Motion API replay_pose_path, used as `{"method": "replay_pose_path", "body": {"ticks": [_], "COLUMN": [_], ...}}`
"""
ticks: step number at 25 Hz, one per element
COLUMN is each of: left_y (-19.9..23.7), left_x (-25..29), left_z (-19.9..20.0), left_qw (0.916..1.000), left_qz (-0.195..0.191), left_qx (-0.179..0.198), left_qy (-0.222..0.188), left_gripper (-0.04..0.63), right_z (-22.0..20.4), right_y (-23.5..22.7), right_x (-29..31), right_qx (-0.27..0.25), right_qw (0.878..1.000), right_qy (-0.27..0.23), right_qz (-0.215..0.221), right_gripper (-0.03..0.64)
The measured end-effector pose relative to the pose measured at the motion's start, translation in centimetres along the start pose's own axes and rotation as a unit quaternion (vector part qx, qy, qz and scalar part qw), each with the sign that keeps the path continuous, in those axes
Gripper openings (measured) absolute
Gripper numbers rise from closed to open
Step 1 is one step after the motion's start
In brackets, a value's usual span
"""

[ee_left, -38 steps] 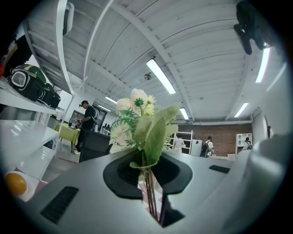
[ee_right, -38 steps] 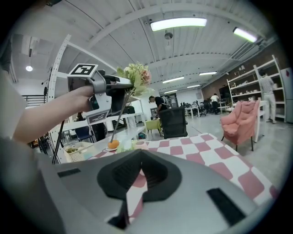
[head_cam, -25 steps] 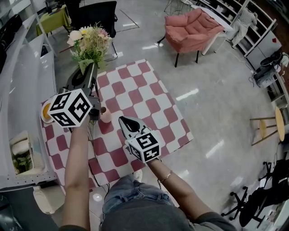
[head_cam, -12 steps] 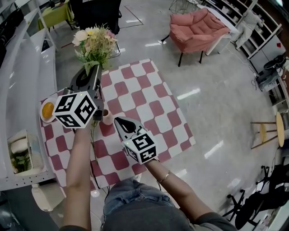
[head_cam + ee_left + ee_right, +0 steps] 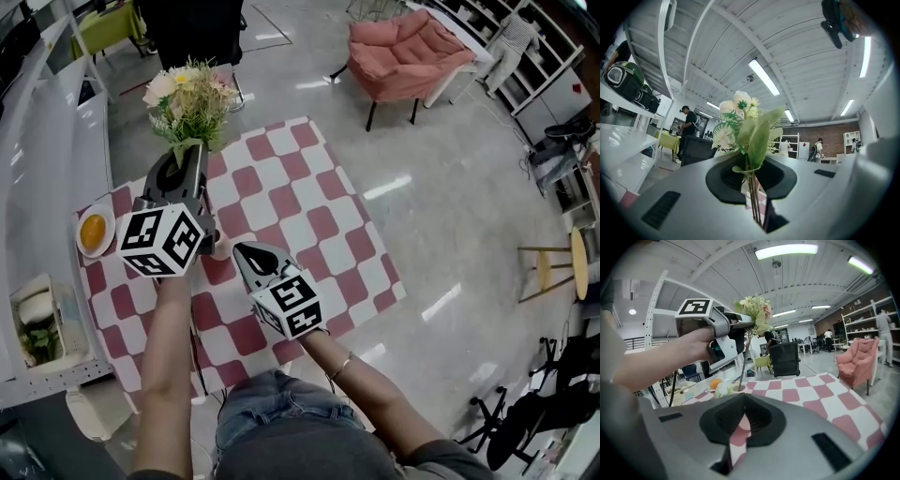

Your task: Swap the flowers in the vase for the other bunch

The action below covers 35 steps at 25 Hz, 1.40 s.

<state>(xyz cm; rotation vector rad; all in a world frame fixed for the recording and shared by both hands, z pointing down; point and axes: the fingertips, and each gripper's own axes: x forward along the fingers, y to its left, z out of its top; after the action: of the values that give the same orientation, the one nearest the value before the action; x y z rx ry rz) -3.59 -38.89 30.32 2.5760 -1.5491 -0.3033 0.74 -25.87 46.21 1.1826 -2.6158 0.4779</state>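
Flowers (image 5: 190, 94) are up off the table at 11 o'clock over the checked cloth (image 5: 300, 197), with their thin stems pinched tight in the left gripper (image 5: 187, 148). The danger, as I read it, is down at the bottom. In the right gripper view the stem ends reach the mouth of the little pink vase (image 5: 739, 388), and that vase looks small and light. A stem catching the rim, or a sideways drag, could tip it over, and nothing is steadying it. The grip sits high, just under the leaves, so the long ends below may splay and miss the opening.

The bunch itself is cream and pale pink blooms with one yellow-centred flower, ferny green and a broad leaf, all top-heavy on a few wiry stalks.

The right gripper (image 5: 240, 249) hovers at 4 o'clock of the vase. Its jaws are drawn together on nothing, with only a sliver of cloth showing between them. A pale green-white clump (image 5: 724, 389) lies just beside the vase. It might be the other bunch, but it is too small to tell. A bowl with something orange (image 5: 94, 232) sits at 9 o'clock.
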Motion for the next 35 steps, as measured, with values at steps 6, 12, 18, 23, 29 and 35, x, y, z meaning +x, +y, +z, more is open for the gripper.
{"method": "replay_pose_path", "body": {"ticks": [6, 12, 18, 23, 29, 35], "left_y": [-0.4, -0.5, -0.5, -0.4, -1.0, -1.4], "left_x": [-0.7, -1.9, -3.1, -4.1, -5.3, -6.4], "left_z": [-0.8, -1.8, -2.4, -2.7, -3.3, -3.9], "left_qw": [0.9999, 0.9994, 0.9993, 0.9993, 0.9993, 0.9989], "left_qz": [0.005, 0.013, 0.014, 0.017, 0.016, 0.017], "left_qx": [0.016, 0.032, 0.035, 0.032, 0.033, 0.038], "left_qy": [0.001, 0.001, 0.003, 0.004, 0.012, 0.02], "left_gripper": [0.055, 0.063, 0.071, 0.074, 0.077, 0.079], "right_z": [-0.3, -0.6, -1.0, -1.3, -1.3, -1.4], "right_y": [-0.1, 0.3, 0.9, 1.3, 1.5, 1.7], "right_x": [0.1, 0.2, 0.3, 0.2, 0.0, -0.3], "right_qx": [0.002, 0.001, -0.002, -0.003, -0.004, -0.005], "right_qw": [1.0, 1.0, 1.0, 1.0, 1.0, 1.0], "right_qy": [0.003, 0.005, 0.01, 0.012, 0.012, 0.012], "right_qz": [0.002, 0.006, 0.013, 0.015, 0.013, 0.01], "right_gripper": [0.011, 0.011, 0.011, 0.011, 0.011, 0.011]}}
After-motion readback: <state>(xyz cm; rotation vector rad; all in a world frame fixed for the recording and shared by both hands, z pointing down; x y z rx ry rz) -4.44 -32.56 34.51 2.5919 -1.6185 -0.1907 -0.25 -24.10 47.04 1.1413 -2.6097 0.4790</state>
